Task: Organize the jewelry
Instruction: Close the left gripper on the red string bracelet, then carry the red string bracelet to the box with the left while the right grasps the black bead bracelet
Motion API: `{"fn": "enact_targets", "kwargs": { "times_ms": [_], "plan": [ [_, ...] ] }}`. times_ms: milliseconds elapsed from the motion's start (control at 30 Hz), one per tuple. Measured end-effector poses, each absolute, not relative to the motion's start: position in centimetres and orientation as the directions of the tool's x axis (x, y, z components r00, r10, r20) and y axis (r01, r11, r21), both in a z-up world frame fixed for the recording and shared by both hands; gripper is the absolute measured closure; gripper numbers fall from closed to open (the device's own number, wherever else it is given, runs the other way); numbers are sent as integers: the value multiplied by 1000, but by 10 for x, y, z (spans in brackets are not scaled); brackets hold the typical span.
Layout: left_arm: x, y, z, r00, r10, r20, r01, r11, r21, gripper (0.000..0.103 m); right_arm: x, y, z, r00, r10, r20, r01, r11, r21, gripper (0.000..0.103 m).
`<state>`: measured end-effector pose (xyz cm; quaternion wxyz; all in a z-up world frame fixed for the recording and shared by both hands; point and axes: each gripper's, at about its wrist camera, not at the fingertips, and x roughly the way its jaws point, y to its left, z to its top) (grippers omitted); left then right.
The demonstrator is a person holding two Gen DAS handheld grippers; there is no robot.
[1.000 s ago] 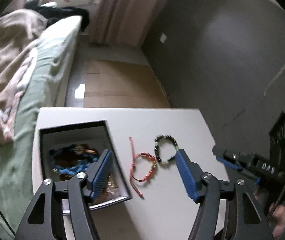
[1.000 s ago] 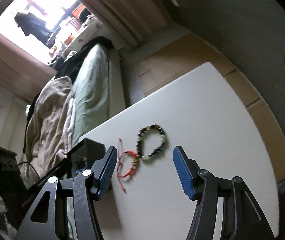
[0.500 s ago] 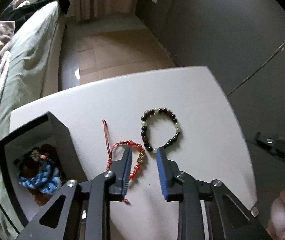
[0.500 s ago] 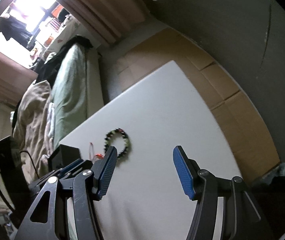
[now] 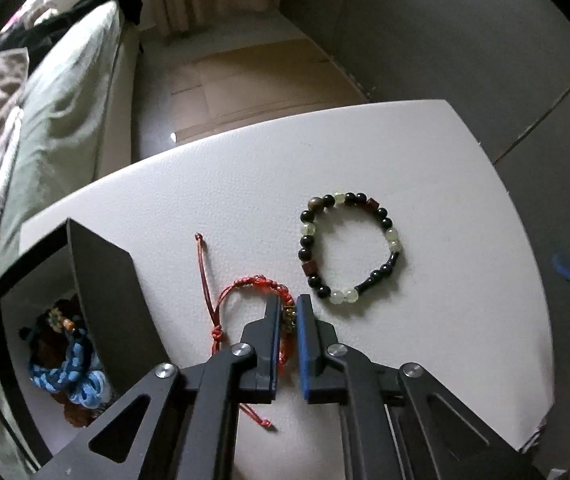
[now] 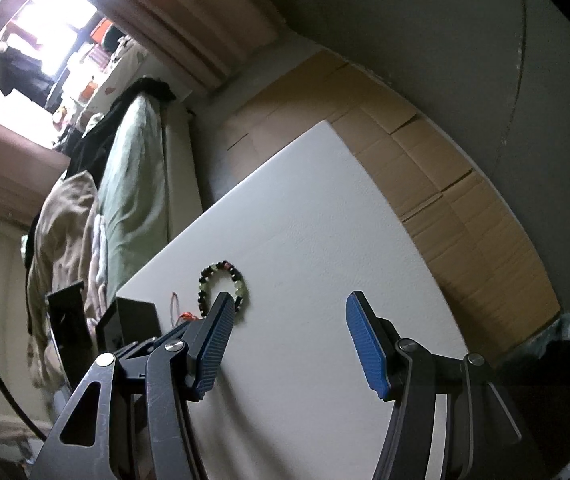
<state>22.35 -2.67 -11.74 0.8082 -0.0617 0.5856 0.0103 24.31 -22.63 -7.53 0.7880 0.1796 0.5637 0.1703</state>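
Table (image 5: 425, 152): white top; fills the left view from 9 to 4 o'clock; everything below sits on it.
Box (image 5: 105, 280): black, open, at 8 o'clock in the left view; blue and brown pieces already lie inside; task partly done, I judge.
Left gripper (image 5: 288, 312): a second ago its jaws were spread wide above both bracelets; now they have narrowed to a slit and pinch the cord.
Right gripper (image 6: 287, 340): jaws wide apart, holding nothing, hanging over bare table at 6 o'clock in its own view; idle, much as before.
Beads (image 5: 351, 248): dark and pale loop at 2 o'clock of the left gripper; flat, untouched, just beside the cord.
Cord (image 5: 245, 286): red braided bracelet, its charm caught between the left jaws; tails trail to 11 and 6 o'clock; not clearly lifted yet.
Meaning: grasp looks made; next likely a lift toward the box at 9 o'clock; loose tails may snag its wall.
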Motion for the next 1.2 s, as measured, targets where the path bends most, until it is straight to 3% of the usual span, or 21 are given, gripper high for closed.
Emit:
{"fn": "enact_targets", "kwargs": {
  "times_ms": [300,467,667,1000,1100,1200],
  "plan": [
    [211,-4,-78,402,-105,-910,-125,978,-168,96,248,-191,-85,292,486,-824,-134,874,467,47],
    [203,11,-49,461,-105,-881,-144,971,-191,96,249,-170,-89,283,490,-825,-180,872,456,65],
    [192,29,-20,511,-110,-852,-155,964,-217,96,252,-149,-98,278,478,-833,-208,877,433,69],
    [172,56,7,552,-69,-831,-181,963,-200,96,251,-116,-118,297,325,-898,-254,933,254,71],
    [165,60,10,556,-49,-830,-191,964,-185,96,243,-102,-114,343,252,-905,-321,937,139,74],
    [158,66,10,556,-24,-831,-210,963,-168,96,237,-99,-113,367,211,-906,-358,931,71,84]
  ]
}}
